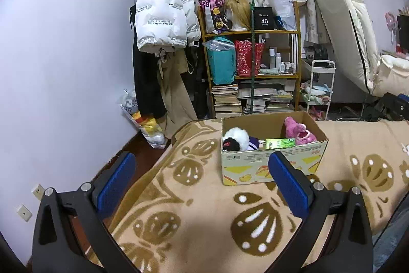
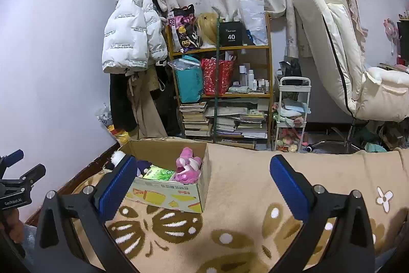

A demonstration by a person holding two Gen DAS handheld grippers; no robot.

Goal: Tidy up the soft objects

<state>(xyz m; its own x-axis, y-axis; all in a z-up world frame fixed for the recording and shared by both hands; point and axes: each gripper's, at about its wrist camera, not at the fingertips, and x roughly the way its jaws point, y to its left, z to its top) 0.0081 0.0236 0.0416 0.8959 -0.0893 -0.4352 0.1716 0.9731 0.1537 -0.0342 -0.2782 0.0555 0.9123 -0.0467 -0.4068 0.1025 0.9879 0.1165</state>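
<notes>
A cardboard box (image 1: 271, 165) stands on the tan patterned blanket (image 1: 194, 221). Inside lie a white and black plush (image 1: 236, 138), a pink plush (image 1: 297, 131) and a green tissue pack (image 1: 280, 143). My left gripper (image 1: 202, 183) is open and empty, hovering above the blanket in front of the box. In the right wrist view the box (image 2: 176, 198) sits at lower left with the pink plush (image 2: 188, 165) and green pack (image 2: 159, 173) in it. My right gripper (image 2: 203, 186) is open and empty, to the right of the box. The left gripper (image 2: 18, 178) shows at the left edge.
A wooden shelf (image 1: 251, 55) with bags, bottles and stacked books stands behind the bed. A white puffer jacket (image 1: 165, 9) hangs at its left. A white trolley (image 1: 319, 86) and a cream chair (image 1: 358, 37) stand at right. A plastic bag of toys (image 1: 145, 122) lies by the wall.
</notes>
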